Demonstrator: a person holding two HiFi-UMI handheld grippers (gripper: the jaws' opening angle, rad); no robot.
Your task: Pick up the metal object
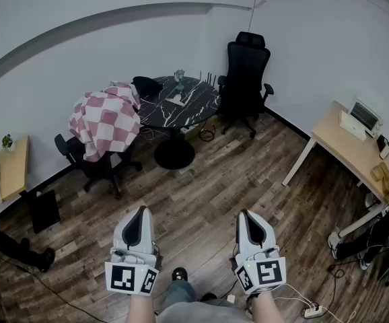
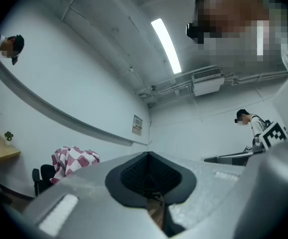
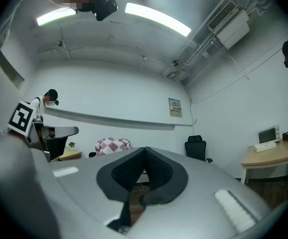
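Note:
A small greyish metal-looking object [image 1: 179, 77] stands on the round black marble table [image 1: 193, 105] at the far side of the room; a flat white item [image 1: 175, 100] lies beside it. Both grippers are held low in front of me, far from that table. My left gripper [image 1: 139, 214] is shut with nothing between its jaws, and its tips meet in the left gripper view [image 2: 148, 155]. My right gripper [image 1: 246, 214] is shut and empty too, with its dark pads together [image 3: 144, 150]. Both point up and away across the wooden floor.
A chair draped with a pink checkered blanket [image 1: 107, 117] stands left of the table, a black office chair [image 1: 246, 71] behind it. A wooden desk [image 1: 353, 155] with a white appliance [image 1: 360, 117] is at the right. A power strip [image 1: 313, 311] and cables lie near my feet.

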